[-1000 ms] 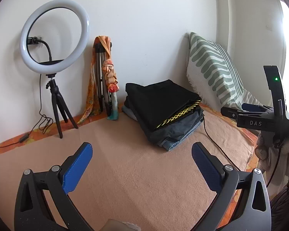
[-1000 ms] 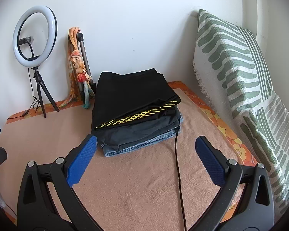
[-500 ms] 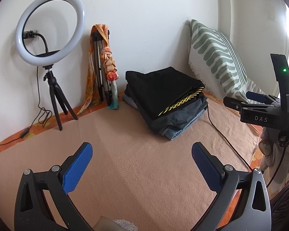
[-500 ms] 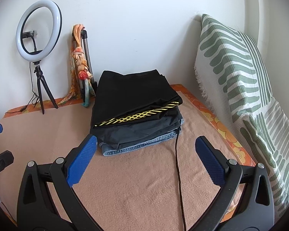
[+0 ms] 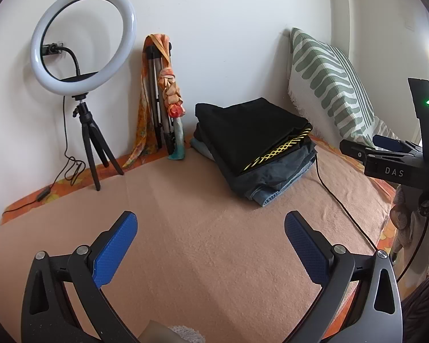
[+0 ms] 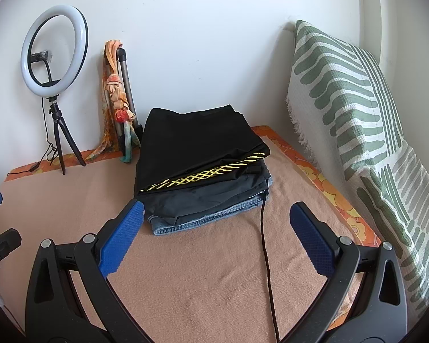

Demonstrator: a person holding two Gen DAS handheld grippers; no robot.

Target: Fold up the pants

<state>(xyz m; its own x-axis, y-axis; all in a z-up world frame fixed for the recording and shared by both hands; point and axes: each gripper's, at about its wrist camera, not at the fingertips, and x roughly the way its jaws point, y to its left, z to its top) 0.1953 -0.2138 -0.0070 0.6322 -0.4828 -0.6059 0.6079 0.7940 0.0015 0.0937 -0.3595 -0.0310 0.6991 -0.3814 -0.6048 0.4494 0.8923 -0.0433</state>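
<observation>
A stack of folded pants (image 6: 203,168) is sitting at the far end of the peach blanket (image 6: 203,280), near the wall — black pair with a yellow lattice stripe on top, jeans at the bottom. A black cable (image 6: 267,257) is running along its right side. The right gripper (image 6: 216,234) is hovering just short of the stack, jaws spread and gripping nothing. The left gripper (image 5: 210,240) is hanging farther back — likewise spread wide. A ring light (image 5: 83,43) and striped pillow (image 6: 354,108) are flanking the scene.

right hand-held gripper (image 6: 216,225): spread wide, empty | pants stack (image 6: 197,165): folded on blanket (image 6: 203,285); cable (image 6: 267,257) alongside
</observation>
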